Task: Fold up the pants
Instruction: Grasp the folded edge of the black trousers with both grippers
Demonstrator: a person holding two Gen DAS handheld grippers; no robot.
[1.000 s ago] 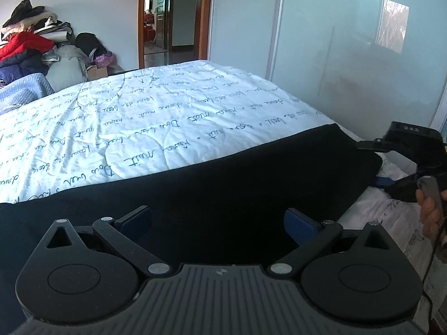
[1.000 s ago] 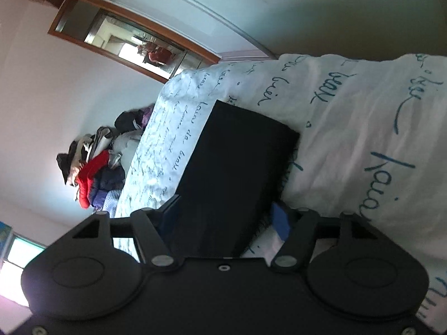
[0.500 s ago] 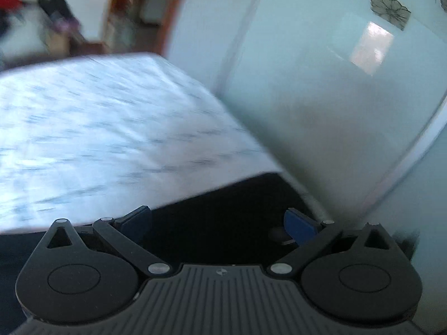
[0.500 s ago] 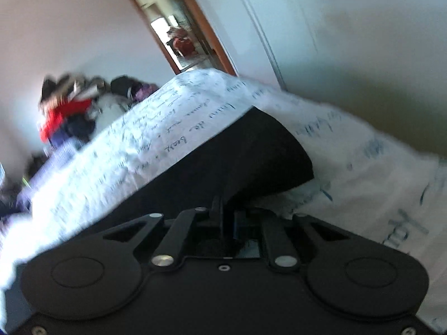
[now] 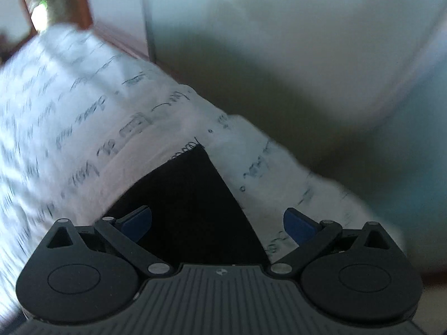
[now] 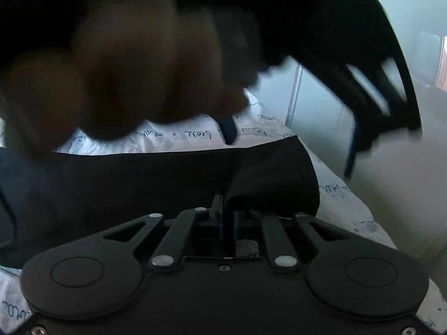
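Note:
Black pants (image 6: 145,178) lie flat on a bed with a white sheet (image 5: 69,117) printed with blue script. My right gripper (image 6: 223,215) is shut on a raised fold at the pants' near right corner. In the left wrist view a corner of the pants (image 5: 192,201) lies between the open blue fingertips of my left gripper (image 5: 218,222), which hovers just above it. The other hand and the left gripper (image 6: 363,89) fill the top of the right wrist view, blurred.
The bed's far edge runs close to a pale frosted sliding wardrobe door (image 5: 279,42). A wooden door frame (image 5: 81,5) stands at the far left. The sheet (image 6: 349,203) drops off the bed's corner to the right of the pants.
My right gripper has shut on the pants' corner and turned upright. My left gripper has swung right and down over the pants' far corner, staying open.

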